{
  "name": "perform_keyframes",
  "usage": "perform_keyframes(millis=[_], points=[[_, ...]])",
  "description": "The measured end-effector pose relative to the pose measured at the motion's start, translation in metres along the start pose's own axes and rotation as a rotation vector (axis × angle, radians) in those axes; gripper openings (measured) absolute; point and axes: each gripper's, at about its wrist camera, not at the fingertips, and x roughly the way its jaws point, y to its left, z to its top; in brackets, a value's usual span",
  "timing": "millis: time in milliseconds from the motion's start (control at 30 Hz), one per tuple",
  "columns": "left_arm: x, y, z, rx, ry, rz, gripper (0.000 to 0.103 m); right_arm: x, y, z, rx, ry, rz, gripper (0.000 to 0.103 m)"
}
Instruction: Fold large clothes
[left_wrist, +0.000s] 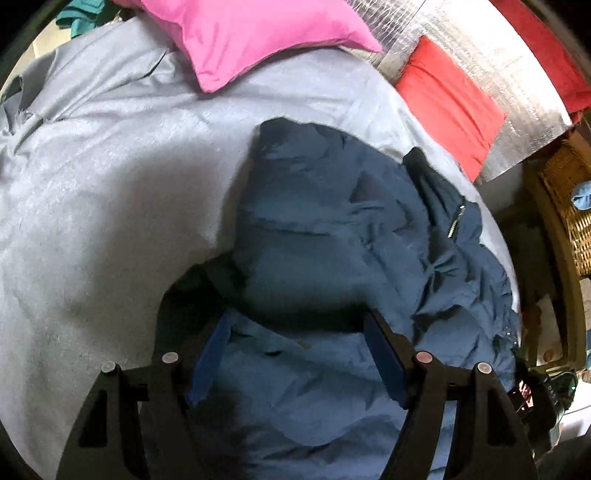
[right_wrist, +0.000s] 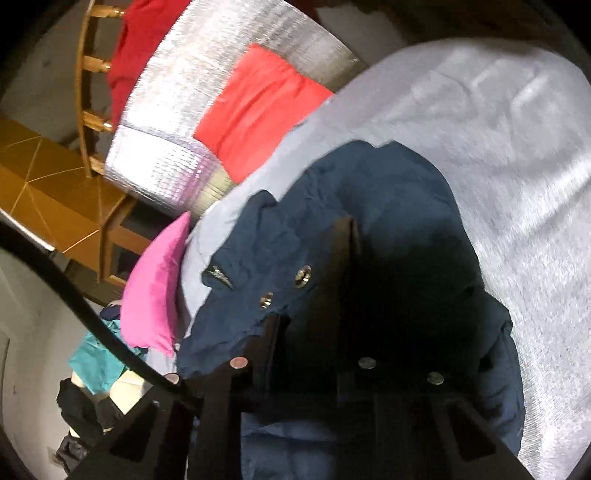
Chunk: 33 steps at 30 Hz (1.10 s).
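Bed cover (left_wrist: 110, 177): grey, spreading across the whole work surface and carrying everything else.

Jacket (left_wrist: 325, 229): navy, padded, lying crumpled on the near right part of the cover, reaching toward its edge. It is looking soft, bulky and light, with a smooth shell that is likely slipping under a loose pinch. Hems, the front edge and the collar are offering the firmest holds; puffed panels are likely squashing and sliding.

Pink pillow (left_wrist: 251, 37): resting at the far side of the cover, well apart from the jacket.

Red cloth (left_wrist: 450, 107): lying on a silver mat (left_wrist: 480, 55) beside the bed.

Left claw (left_wrist: 295, 350): standing wide, 2 blue pads hanging over the jacket's near panel, gripping nothing.

Right claw (right_wrist: 314, 280): narrow, its jaws appearing to be pinching the jacket's edge just beside the snaps, though deep shadow is hiding the contact.

Snaps (right_wrist: 303, 275): 2 metal studs showing on the front edge.

Zip pull (left_wrist: 456, 221): small, silver, lying on the jacket's right side.
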Motion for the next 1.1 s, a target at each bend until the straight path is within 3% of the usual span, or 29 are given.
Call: perform_keyframes(millis=[100, 167, 200, 233, 300, 533, 667, 800, 867, 900, 933, 1000, 1100], points=[[-0.005, -0.001, -0.001, -0.002, -0.022, 0.001, 0.075, 0.008, -0.008, -0.002, 0.045, 0.046, -0.004, 0.056], [-0.004, -0.003, -0.001, 0.003, -0.022, 0.006, 0.075, 0.009, -0.006, -0.005, 0.031, 0.042, 0.004, 0.056], [-0.003, -0.003, -0.001, 0.003, -0.020, 0.007, 0.075, 0.010, -0.001, -0.006, 0.002, 0.039, -0.008, 0.051], [-0.004, -0.003, 0.000, 0.000, -0.019, 0.009, 0.075, 0.011, 0.004, -0.008, -0.038, 0.036, -0.025, 0.024], [-0.004, -0.003, 0.001, -0.006, -0.026, 0.012, 0.075, 0.008, 0.013, -0.009, -0.092, 0.009, -0.051, 0.017], [-0.024, -0.006, 0.006, 0.003, -0.126, 0.021, 0.075, -0.032, 0.034, 0.000, -0.195, -0.202, -0.119, 0.011], [-0.006, -0.007, 0.006, 0.032, -0.066, 0.048, 0.075, -0.012, 0.015, 0.004, -0.188, -0.156, -0.253, 0.011], [0.012, -0.008, 0.003, 0.054, 0.009, 0.103, 0.075, -0.006, -0.003, 0.011, -0.128, -0.068, -0.222, 0.015], [0.011, -0.007, 0.003, 0.049, 0.011, 0.100, 0.075, -0.014, -0.008, 0.016, -0.085, -0.051, -0.190, 0.024], [0.009, -0.006, 0.004, 0.043, 0.007, 0.096, 0.075, -0.019, -0.009, 0.018, -0.066, -0.052, -0.184, 0.039], [0.004, -0.006, 0.005, 0.037, -0.006, 0.093, 0.075, -0.027, -0.011, 0.020, -0.041, -0.071, -0.176, 0.061], [-0.008, -0.008, 0.005, 0.038, -0.054, 0.088, 0.075, -0.046, -0.019, 0.026, -0.013, -0.136, -0.135, 0.083], [-0.026, -0.014, 0.008, 0.069, -0.147, 0.098, 0.075, -0.053, -0.024, 0.031, -0.014, -0.159, -0.148, 0.084]])
